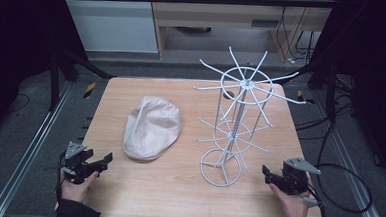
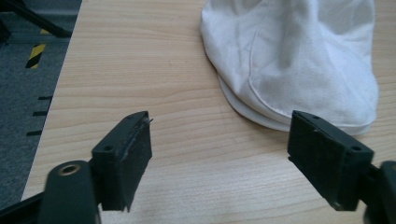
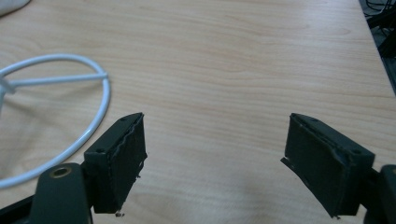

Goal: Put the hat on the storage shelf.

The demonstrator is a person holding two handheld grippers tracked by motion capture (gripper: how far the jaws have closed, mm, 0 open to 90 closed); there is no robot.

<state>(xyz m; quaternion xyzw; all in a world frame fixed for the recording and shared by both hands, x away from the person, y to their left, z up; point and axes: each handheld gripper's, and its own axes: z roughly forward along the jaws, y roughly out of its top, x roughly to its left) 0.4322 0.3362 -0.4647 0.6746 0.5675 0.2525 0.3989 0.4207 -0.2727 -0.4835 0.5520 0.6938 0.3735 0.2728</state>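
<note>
A pale cream flat cap (image 1: 152, 128) lies on the wooden table (image 1: 177, 188), left of the middle. To its right stands a white wire rack (image 1: 235, 120) with spokes at the top and a ring base (image 3: 60, 116). My left gripper (image 1: 105, 160) rests at the table's near left corner, open and holding nothing, a short way from the cap's brim (image 2: 261, 116). At the near right corner my right gripper (image 1: 266, 173) is open as well, with bare wood between its jaws and the rack's ring base just to its left.
The table's left edge (image 2: 56, 107) drops to a dark floor with metal rails. Black cables (image 1: 347, 181) lie on the floor right of the table. A pale cabinet (image 1: 225, 20) stands beyond the far edge.
</note>
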